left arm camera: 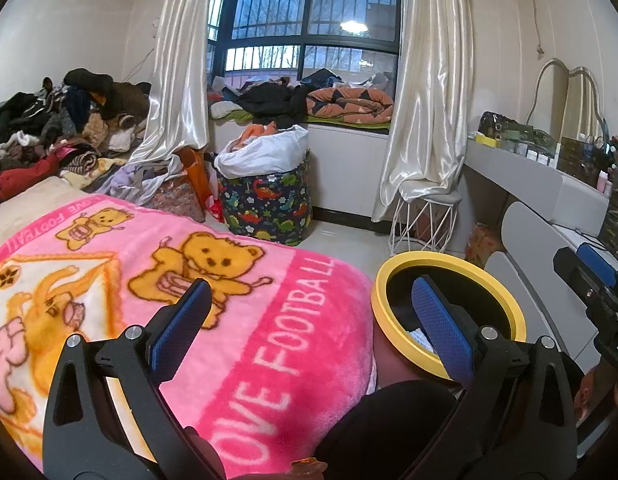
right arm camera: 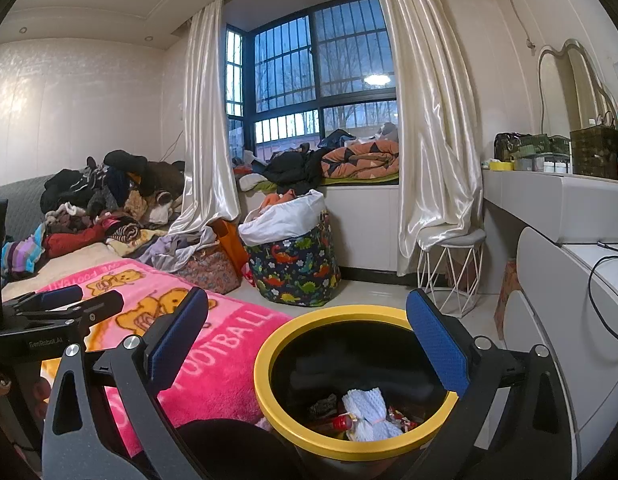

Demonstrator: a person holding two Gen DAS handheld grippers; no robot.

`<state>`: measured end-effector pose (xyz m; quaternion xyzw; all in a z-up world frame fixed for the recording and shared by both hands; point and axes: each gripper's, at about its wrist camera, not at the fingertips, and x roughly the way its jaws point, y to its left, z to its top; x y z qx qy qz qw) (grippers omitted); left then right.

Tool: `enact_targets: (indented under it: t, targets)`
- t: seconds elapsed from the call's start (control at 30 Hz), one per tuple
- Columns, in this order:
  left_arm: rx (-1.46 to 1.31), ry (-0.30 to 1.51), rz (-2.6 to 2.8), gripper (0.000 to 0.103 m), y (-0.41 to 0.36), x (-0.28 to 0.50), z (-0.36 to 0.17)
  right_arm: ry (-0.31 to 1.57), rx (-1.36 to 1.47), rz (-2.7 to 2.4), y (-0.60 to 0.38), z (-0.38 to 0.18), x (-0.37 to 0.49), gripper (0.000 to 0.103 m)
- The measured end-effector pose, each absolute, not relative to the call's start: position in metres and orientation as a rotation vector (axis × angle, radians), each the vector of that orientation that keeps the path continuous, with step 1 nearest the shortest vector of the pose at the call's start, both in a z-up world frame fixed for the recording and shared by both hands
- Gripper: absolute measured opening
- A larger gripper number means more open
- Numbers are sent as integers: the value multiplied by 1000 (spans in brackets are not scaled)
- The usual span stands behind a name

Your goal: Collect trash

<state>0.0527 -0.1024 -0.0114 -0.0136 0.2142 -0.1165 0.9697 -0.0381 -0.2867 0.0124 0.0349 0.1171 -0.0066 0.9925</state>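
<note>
A black trash bin with a yellow rim (right arm camera: 265,392) stands on the floor beside the bed; the same yellow-rimmed bin (left arm camera: 379,312) shows at lower right in the left wrist view. Inside it lie a white mesh wrap (right arm camera: 369,408), a small red-capped item (right arm camera: 341,423) and other scraps. My right gripper (right arm camera: 307,342) hangs open above the bin's mouth with nothing between its fingers. My left gripper (left arm camera: 313,328) is open too, over the edge of the pink teddy-bear blanket (left arm camera: 229,320), its right finger (left arm camera: 441,328) in front of the bin.
A dinosaur-print basket (right arm camera: 297,268) lined with a white bag stands by the window seat. Clothes are piled on the bed (right arm camera: 109,200). A white wire stool (right arm camera: 449,272) and a grey dressing table (right arm camera: 557,208) are on the right. A dark knee (right arm camera: 229,448) is at the bottom.
</note>
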Motion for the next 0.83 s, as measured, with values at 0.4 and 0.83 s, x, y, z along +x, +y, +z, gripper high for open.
enact_targets:
  t: [0.4,0.83]
  targets:
    - [-86,471,-150,92,-70,53,-14,274,71,96,-261,25,-25,97]
    - [-267,675,703,92,234,-30,-72,776,-112,1010,90,-15,41,97]
